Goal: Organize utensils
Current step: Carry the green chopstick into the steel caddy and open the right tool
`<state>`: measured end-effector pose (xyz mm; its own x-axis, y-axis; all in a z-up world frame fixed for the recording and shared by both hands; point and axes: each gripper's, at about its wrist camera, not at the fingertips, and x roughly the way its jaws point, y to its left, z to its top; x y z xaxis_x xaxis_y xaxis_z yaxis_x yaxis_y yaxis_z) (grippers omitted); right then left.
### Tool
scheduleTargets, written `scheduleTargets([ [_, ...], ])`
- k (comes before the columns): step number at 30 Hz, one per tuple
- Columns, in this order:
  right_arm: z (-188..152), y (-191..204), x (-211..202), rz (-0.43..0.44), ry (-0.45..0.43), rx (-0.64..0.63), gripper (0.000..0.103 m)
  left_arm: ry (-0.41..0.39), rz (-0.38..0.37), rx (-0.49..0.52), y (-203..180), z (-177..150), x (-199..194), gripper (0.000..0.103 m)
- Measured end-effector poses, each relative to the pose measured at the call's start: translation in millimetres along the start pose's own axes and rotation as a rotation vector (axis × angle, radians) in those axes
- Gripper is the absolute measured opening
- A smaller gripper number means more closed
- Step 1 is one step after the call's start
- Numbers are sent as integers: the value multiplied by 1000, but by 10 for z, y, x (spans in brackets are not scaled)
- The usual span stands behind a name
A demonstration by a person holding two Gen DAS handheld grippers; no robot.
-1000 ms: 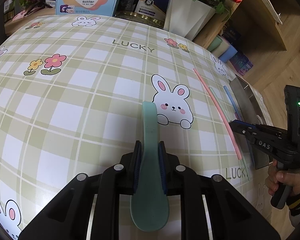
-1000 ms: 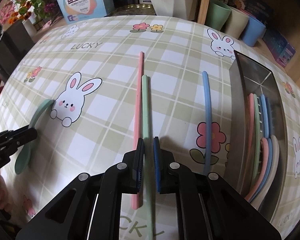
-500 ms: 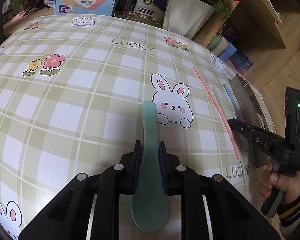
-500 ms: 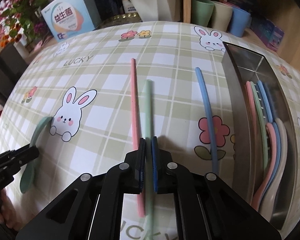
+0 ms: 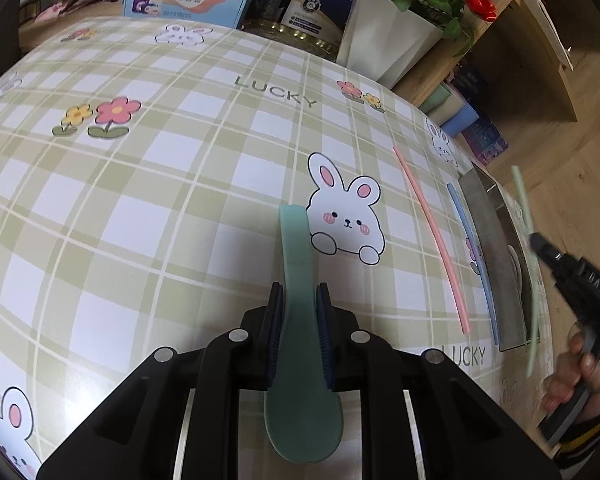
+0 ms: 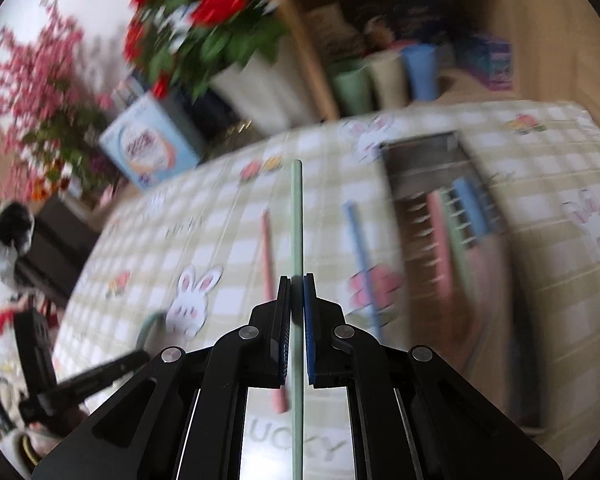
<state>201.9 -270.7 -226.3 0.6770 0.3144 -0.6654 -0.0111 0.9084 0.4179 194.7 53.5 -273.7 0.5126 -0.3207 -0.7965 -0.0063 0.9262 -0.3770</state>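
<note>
The left hand-held gripper (image 5: 299, 308) is clamped on a green spoon (image 5: 300, 312), its blue pads pressing the handle from both sides. The bowl of the spoon sits near the camera, and the handle tip reaches out over the checked counter (image 5: 140, 200) just beside a printed rabbit.

The right hand-held gripper (image 6: 297, 300) is pinched together on a thin green chopstick (image 6: 297, 220), which runs straight out between its pads and is lifted clear of the cloth. In the left wrist view the same chopstick (image 5: 525, 216) stands tilted above the metal tray (image 5: 486, 224) at the counter's right edge, held by the right hand (image 5: 576, 376).

A pink chopstick (image 5: 432, 236) and a blue chopstick (image 5: 470, 240) lie on the counter, side by side but apart, the blue one nearer the tray. Inside the tray (image 6: 424, 160) lie pink, green and blue utensils; the right wrist view is too blurred to name them further.
</note>
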Motion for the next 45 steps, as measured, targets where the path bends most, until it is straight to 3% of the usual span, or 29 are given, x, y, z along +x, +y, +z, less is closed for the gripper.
scheduleTargets([
  [4, 204, -434, -88, -52, -43, 83, 6, -15, -6, 4, -71, 48, -57, 16],
  [9, 264, -748, 73, -83, -5, 124, 6, -26, -10, 9, -195, 111, -119, 16],
  [17, 235, -721, 354, -96, 53, 116, 6, -34, 13, 35, -326, 142, -183, 16],
  [30, 150, -742, 424, -134, 97, 119, 7, 0, 5, 70, -663, 146, -93, 16],
  [38, 206, -749, 185, -156, 71, 95, 8, 25, -26, 124, -1056, 153, -30, 16],
  [45, 244, -982, -132, -206, 83, 90, 9, 35, -99, 166, -1647, 223, 105, 16],
])
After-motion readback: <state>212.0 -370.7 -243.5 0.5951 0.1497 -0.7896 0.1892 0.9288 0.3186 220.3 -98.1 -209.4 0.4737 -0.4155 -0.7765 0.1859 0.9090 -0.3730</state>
